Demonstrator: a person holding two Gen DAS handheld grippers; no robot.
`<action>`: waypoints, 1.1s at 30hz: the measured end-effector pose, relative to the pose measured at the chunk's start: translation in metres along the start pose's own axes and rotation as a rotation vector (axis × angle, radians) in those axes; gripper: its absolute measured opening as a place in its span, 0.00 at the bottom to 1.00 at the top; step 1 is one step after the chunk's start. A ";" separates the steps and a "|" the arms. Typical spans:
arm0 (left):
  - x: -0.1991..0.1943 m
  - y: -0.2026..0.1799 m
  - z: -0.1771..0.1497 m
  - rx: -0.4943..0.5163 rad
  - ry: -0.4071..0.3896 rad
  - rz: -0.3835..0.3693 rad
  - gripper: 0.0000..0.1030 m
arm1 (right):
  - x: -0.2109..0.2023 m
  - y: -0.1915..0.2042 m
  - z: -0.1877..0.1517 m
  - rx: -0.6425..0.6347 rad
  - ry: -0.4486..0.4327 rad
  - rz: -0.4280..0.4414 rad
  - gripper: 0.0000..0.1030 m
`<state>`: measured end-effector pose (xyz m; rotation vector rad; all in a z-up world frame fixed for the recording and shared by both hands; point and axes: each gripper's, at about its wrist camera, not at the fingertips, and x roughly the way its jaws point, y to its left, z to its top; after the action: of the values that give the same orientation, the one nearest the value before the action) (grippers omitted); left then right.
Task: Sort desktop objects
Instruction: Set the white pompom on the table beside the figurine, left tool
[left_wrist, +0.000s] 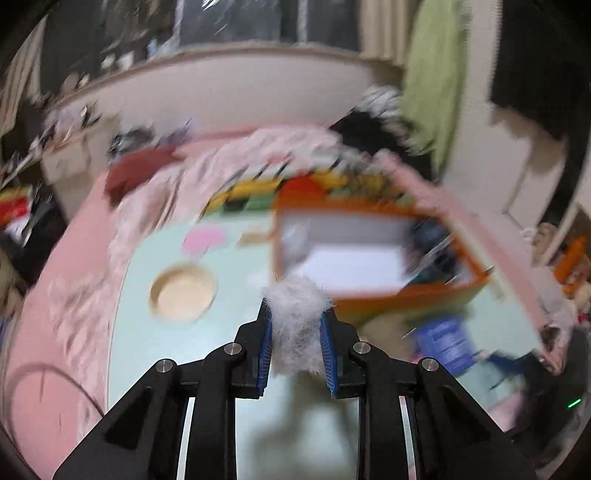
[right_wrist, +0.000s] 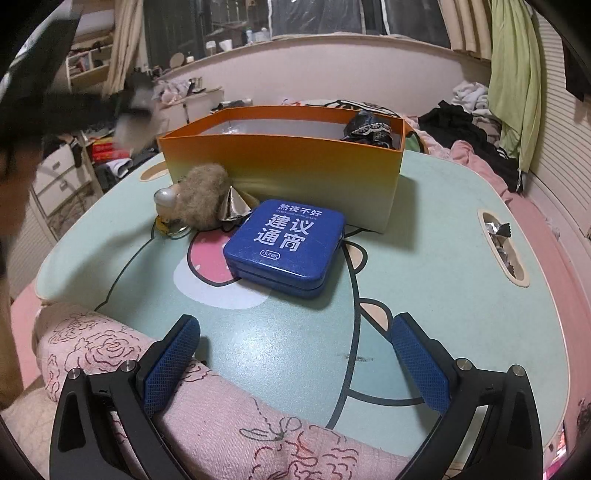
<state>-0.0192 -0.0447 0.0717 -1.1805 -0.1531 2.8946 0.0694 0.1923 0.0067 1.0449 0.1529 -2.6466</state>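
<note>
Two grippers share the work over the pale green lap table (right_wrist: 461, 229), and the orange box (right_wrist: 280, 162) standing on it is the evident collecting place. The left gripper (left_wrist: 295, 332) is clenched on a white fluffy pom-pom (left_wrist: 295, 317), its blue pads pinching the fur from both sides, and it is carried in the air on the near side of the orange box, probably on its way to be dropped inside. The right gripper (right_wrist: 295, 354) rests released, jaws wide with nothing between them, low at the table's near edge and well short of the box, likely waiting its turn.

Just in front of the orange box lie things judged still unsorted: a blue tin (right_wrist: 288, 247), touching or almost touching the box wall, a brown fur ball (right_wrist: 201, 194) and a silver cone (right_wrist: 232, 205) beside it to the left.

Motion blur smears the whole left wrist view, so the box contents there cannot be read. From the right wrist view only a dark lace-trimmed item (right_wrist: 369, 127) shows at the box's far right corner; the box floor is hidden by its front wall. A small pearly piece left of the fur ball is too small to identify.
</note>
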 end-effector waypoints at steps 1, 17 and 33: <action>0.010 0.005 -0.006 -0.025 0.025 -0.036 0.24 | -0.001 0.000 -0.001 0.001 -0.001 0.001 1.00; -0.015 -0.012 -0.059 -0.020 0.005 -0.110 0.79 | 0.001 -0.001 0.000 0.001 -0.002 -0.001 1.00; 0.003 -0.055 -0.104 0.114 -0.045 0.080 0.98 | 0.000 0.001 0.000 0.000 -0.007 -0.007 1.00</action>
<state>0.0504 0.0187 0.0010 -1.1296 0.0598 2.9534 0.0692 0.1913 0.0064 1.0365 0.1551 -2.6570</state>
